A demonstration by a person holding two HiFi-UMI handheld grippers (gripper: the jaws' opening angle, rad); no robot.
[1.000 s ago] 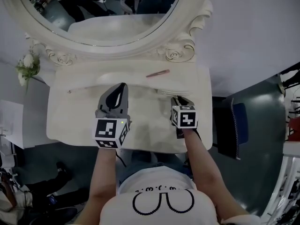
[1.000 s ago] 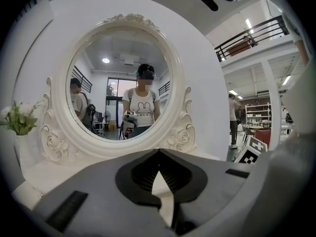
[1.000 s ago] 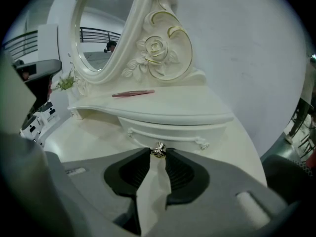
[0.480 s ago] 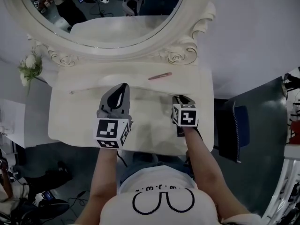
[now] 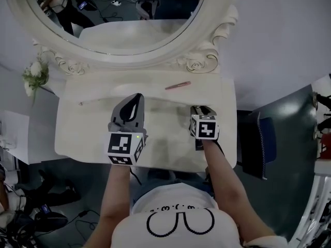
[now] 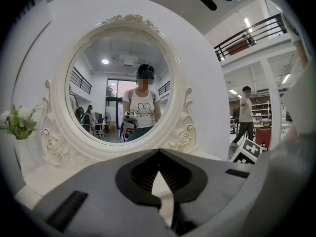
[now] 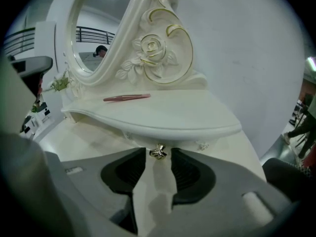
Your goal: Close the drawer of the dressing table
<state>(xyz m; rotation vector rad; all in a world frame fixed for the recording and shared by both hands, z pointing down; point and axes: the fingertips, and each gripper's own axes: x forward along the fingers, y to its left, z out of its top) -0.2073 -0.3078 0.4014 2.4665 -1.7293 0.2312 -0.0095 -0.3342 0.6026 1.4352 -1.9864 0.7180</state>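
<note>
Two levels make up the white dressing table (image 5: 67, 133): a broad lower top near the person and a narrow raised shelf (image 5: 207, 84) along the far side. The shelf sits under the oval mirror (image 5: 114, 14) with its carved rose frame. Pale wall behind, dark floor (image 5: 289, 154) to the right. White flowers (image 5: 35, 76) stand at the table's far left. A pink stick (image 5: 177, 85) lies on the shelf, roughly left–right.

Drawer (image 7: 140, 139): beneath the shelf, right of centre, long axis left–right, front facing near, toward the person. The front is tucked back under the shelf's lip and looks pushed in. Its small metal knob (image 7: 158, 153) points near.

Right gripper (image 5: 199, 109): angled down at the drawer front, jaws just been opening. The knob stands between the tips with a sliver of gap on each side, pads not pressing it.

Left gripper (image 5: 136, 96): over the lower top, left of centre, roughly level, tips together, nothing held.

View differences: the head view shows both grippers and the whole table, but the shelf's overhang hides the drawer front and knob — only the right gripper view shows them. The left gripper view gives the room: a railed balcony (image 6: 252, 33) and a person (image 6: 245, 115) standing at far right.
</note>
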